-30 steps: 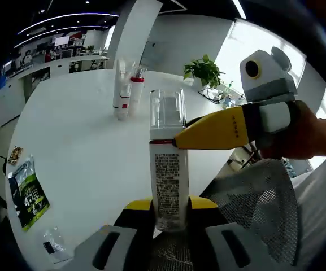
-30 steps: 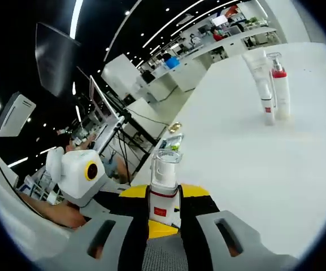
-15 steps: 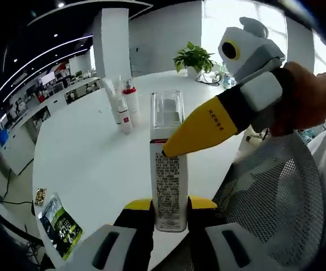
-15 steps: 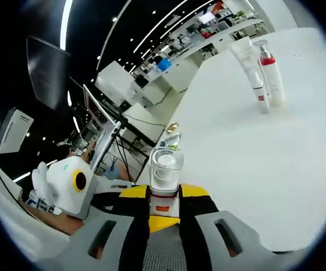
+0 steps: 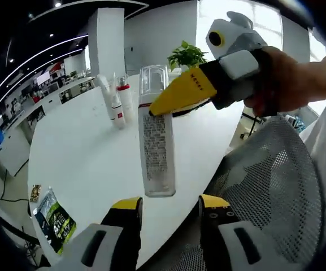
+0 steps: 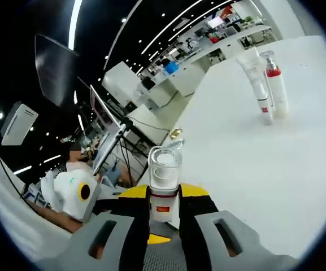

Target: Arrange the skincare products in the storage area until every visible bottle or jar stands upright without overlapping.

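left gripper view | held bottle (image 5: 156,148): 1 | standing bottles (image 5: 116,103): 2

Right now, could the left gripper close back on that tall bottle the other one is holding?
Probably yes. The left gripper is open just below the bottle, with nothing between them. The right gripper grips the bottle near its cap, leaving the lower body free.

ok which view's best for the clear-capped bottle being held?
The left gripper view: the bottle shows full length, its printed label facing the camera, with the right gripper clamped just under the clear cap and the left gripper open below it. The right gripper view sees only the cap and red band, end-on between its fingers.
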Motion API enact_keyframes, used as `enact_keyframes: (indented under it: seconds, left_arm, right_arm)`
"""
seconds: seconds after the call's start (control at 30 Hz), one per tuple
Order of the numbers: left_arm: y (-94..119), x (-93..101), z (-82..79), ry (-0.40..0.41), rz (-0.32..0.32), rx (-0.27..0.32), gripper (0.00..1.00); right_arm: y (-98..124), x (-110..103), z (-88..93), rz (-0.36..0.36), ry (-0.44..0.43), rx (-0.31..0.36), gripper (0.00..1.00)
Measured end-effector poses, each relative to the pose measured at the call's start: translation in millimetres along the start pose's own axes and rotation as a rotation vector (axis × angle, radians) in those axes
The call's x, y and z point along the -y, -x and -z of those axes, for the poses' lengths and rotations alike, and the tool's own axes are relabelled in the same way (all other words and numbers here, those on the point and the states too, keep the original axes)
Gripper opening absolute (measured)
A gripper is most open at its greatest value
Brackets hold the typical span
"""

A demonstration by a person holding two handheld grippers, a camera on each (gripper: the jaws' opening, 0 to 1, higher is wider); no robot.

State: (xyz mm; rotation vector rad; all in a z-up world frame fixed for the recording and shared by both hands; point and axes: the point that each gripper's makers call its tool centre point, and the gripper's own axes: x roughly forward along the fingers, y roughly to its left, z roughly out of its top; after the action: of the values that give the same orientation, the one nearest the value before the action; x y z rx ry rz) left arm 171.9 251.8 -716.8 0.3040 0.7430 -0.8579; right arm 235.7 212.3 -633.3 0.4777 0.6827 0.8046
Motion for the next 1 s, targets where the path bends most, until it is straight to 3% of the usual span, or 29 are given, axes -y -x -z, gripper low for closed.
enact_keyframes:
  seconds: [0.07, 0.23, 0.33, 0.4, 0.43, 0.6, 0.8, 0.93, 1.0]
  left_arm:
    - [2.5, -2.7, 6.4, -0.060, -0.009, -0.023, 0.42]
    - [3.0, -15.1, 22.5, -0.081, -0.051, -0.061, 0.48]
    - [2.0, -9.0, 13.1, 0.046, -0.008, 0.034, 0.54]
    - [-0.1, -12.3, 13.1, 0.011, -0.027, 0.030, 0.56]
    - [-2.5, -16.1, 12.8, -0.030, -0.057, 0.019, 0.56]
    - [-7.2, -16.4, 20.8, -0.063, -0.073, -0.016, 0.55]
    - [-11.3, -17.8, 27.1, -0.040, -0.072, -0.044, 0.58]
    - [-7.2, -26.6, 22.5, -0.012, -0.111, -0.016, 0.57]
    - [-1.5, -34.8, 13.1, -0.009, -0.153, 0.036, 0.55]
  right_arm:
    - [1.5, 6.4, -6.9, 0.018, 0.023, 0.010, 0.17]
    - [4.7, 28.1, -31.8, 0.064, 0.052, 0.040, 0.17]
    - [4.7, 36.7, -43.7, 0.090, 0.087, 0.050, 0.17]
    - [5.1, 41.3, -50.9, 0.107, 0.119, 0.058, 0.17]
    - [5.2, 43.1, -52.7, 0.112, 0.128, 0.057, 0.17]
    - [5.7, 57.1, -58.6, 0.142, 0.149, 0.056, 0.17]
    - [5.0, 66.5, -56.9, 0.160, 0.168, 0.041, 0.17]
    - [4.6, 71.8, -58.4, 0.176, 0.189, 0.035, 0.17]
    - [4.3, 75.0, -60.6, 0.181, 0.191, 0.040, 0.17]
